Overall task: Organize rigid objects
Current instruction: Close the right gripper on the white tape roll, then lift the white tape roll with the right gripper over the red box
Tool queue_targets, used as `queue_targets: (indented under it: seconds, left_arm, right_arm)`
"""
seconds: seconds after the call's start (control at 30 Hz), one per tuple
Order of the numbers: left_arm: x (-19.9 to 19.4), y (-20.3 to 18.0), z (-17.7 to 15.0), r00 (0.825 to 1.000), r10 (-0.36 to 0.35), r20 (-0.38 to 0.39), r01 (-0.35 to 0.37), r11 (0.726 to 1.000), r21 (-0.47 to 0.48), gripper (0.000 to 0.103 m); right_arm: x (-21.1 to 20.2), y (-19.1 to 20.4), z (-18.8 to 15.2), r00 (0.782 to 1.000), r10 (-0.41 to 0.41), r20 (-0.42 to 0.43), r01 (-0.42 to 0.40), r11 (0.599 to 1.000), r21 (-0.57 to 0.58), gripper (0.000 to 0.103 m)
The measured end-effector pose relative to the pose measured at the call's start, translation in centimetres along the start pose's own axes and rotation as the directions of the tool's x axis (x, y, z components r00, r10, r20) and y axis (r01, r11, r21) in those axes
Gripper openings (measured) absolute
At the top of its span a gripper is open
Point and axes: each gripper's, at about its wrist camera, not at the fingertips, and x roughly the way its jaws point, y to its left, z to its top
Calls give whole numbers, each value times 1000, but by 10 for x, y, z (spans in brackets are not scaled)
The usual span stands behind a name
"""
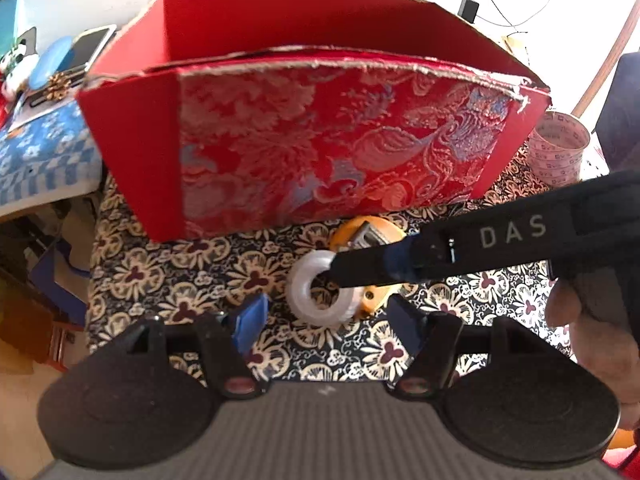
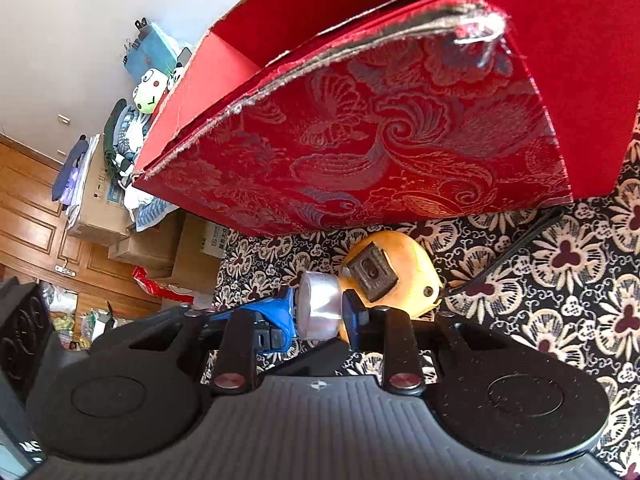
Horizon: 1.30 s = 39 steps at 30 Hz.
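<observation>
Risk sits mostly with the tape roll (image 2: 320,306), I'd say. My right hand-held gripper (image 2: 320,312) has its jaws drawn in narrow on the roll's two flat faces, holding it on edge just in front of the orange tape measure (image 2: 394,276), which lies on the patterned tabletop (image 2: 560,280) at about 1 o'clock from the roll. In the left wrist view one black finger (image 1: 360,268) of that gripper pokes through the roll's hole, so the grip spans only one side of the ring (a thin, slick bite, by my guess). If I lift quickly, the roll could pivot or slide out and land back on the tape measure.

My left hand-held gripper (image 1: 328,320) hangs wide and empty, its blue pads either side of the roll at 6 o'clock, close to the right one. A careless move there could knock the roll or bump the other gripper.

Then there's the red brocade box (image 1: 320,140), looming at 12 o'clock in both views with a frayed front rim. I take it as the destination; whether the roll clears that tall wall depends on lifting high enough first. Clipping the rim could shove the box or dislodge the roll.
</observation>
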Motion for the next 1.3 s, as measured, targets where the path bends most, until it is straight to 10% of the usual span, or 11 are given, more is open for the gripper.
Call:
queue_targets:
  seconds: [0.73, 1.3]
  left_arm:
    - [19, 42, 2, 985, -167, 44, 172, 975, -138, 46]
    - [-20, 56, 0, 986, -134, 101, 147, 980, -131, 44]
  right_arm:
    - [7, -2, 12, 999, 28, -24, -29, 999, -25, 10]
    - [-12, 26, 13, 999, 40, 22, -36, 989, -142, 4]
